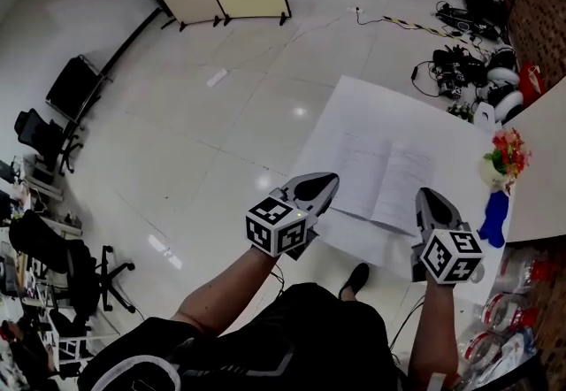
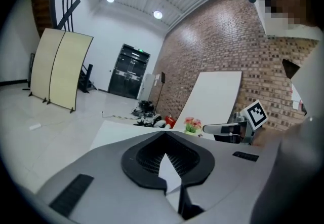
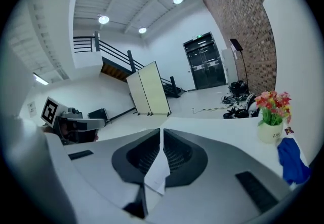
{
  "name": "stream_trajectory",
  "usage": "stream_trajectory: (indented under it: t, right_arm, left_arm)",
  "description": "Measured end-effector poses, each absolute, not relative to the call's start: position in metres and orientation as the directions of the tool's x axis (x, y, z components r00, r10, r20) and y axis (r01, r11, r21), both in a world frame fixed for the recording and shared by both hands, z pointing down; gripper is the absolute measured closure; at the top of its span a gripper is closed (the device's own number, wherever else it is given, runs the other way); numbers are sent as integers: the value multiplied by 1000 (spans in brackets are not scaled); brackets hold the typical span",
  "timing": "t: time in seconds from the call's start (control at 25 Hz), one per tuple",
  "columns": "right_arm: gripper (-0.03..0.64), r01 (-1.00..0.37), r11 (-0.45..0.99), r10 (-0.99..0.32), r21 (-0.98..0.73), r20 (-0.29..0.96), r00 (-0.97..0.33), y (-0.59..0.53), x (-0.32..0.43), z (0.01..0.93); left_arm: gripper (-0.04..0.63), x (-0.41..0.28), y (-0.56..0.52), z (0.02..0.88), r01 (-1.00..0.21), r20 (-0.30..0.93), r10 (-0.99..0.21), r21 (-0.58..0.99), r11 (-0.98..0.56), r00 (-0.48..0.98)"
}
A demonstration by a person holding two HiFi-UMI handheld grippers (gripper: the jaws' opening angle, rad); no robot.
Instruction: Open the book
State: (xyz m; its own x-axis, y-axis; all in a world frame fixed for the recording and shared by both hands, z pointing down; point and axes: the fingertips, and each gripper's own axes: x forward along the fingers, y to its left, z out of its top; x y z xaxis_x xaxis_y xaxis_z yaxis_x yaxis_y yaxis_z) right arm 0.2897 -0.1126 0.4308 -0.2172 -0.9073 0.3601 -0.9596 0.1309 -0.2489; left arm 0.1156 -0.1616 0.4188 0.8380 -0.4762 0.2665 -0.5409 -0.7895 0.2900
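Two grippers above near table edge: left gripper pressed together, empty; right gripper likewise. Book open flat on table, just beyond, between them. Lift straight clear; avoid brushing pages or flipping leaves back.

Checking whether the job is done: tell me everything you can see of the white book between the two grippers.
The thin white paper book is open, two pale pages with faint print spread either side of a centre fold, over the white table. The left gripper is shut on its left page's near edge, the right gripper on the right page's. Whether it rests on the table is unclear.
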Motion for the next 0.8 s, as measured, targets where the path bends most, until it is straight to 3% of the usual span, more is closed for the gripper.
stream_trajectory:
  t: [0.4, 0.8]
  right_arm:
    - [606, -967, 112, -931, -229, 316, -182, -14, 200, 385]
    - [606, -971, 159, -956, -177, 219, -196, 87, 193, 334]
  left_arm:
    - [594, 36, -93, 411, -466, 190, -426, 352, -812, 885]
    - [594, 32, 7, 360, -454, 103, -443, 274, -848, 890]
